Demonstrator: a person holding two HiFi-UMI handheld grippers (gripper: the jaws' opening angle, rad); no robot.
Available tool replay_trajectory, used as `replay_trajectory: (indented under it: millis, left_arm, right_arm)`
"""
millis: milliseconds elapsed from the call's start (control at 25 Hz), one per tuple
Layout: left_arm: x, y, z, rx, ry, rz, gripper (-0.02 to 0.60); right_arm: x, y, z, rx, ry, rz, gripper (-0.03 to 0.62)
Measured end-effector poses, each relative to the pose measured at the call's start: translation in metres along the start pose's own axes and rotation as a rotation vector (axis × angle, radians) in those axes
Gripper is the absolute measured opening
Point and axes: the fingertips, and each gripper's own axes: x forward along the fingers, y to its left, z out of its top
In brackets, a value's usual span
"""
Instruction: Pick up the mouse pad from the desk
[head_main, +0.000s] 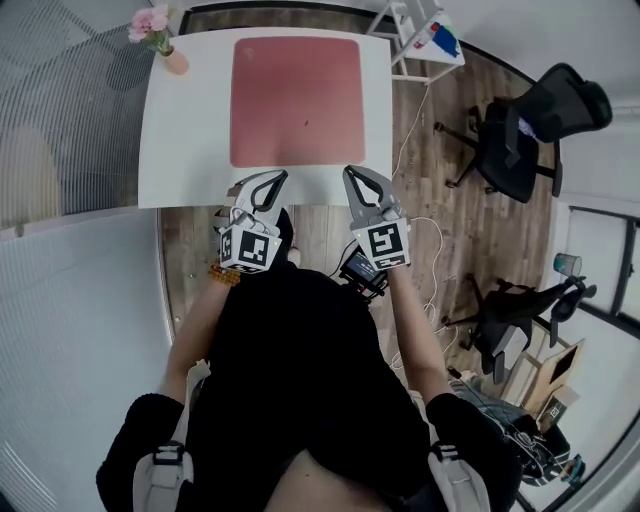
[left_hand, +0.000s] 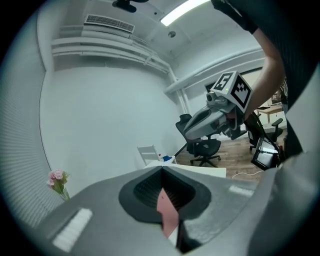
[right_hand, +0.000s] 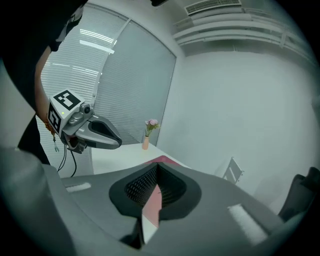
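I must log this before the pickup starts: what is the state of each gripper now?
Left gripper: shut, holding nothing.
Right gripper: shut, holding nothing.

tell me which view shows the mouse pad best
The head view: the whole pink mouse pad lies flat on the white desk, every edge visible. Each gripper view catches only a pink sliver beyond its jaws.

A white rectangular desk (head_main: 190, 130) stands on a brown wood-plank floor (head_main: 480, 235), with a grey ribbed glass partition (head_main: 70, 100) along its left. A black wheeled office chair (head_main: 520, 130) sits far right and a second black office chair (head_main: 510, 320) nearer. Plain white walls (left_hand: 110, 110) rise to a long ceiling strip light (left_hand: 187, 10), which is lit.
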Motion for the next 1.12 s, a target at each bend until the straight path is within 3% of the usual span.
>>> replay_trajectory:
  millis: [320, 480, 920, 1120]
  left_arm:
    - [0.046, 0.027, -0.05, -0.037, 0.068, -0.089, 0.005]
    - [0.064, 0.03, -0.072, 0.011, 0.096, -0.153, 0.014]
    - [0.112, -0.023, -0.147, 0.114, 0.276, -0.425, 0.066]
    - [0.123, -0.05, -0.173, 0.158, 0.358, -0.517, 0.087]
  right_arm:
    - [0.068, -0.024, -0.019, -0.083, 0.111, 0.061, 0.023]
    - [0.097, -0.027, -0.045, -0.11, 0.203, 0.067, 0.023]
    - [0.148, 0.024, -0.135, -0.381, 0.358, 0.349, 0.044]
    - [0.155, 0.031, -0.168, -0.395, 0.422, 0.418, 0.06]
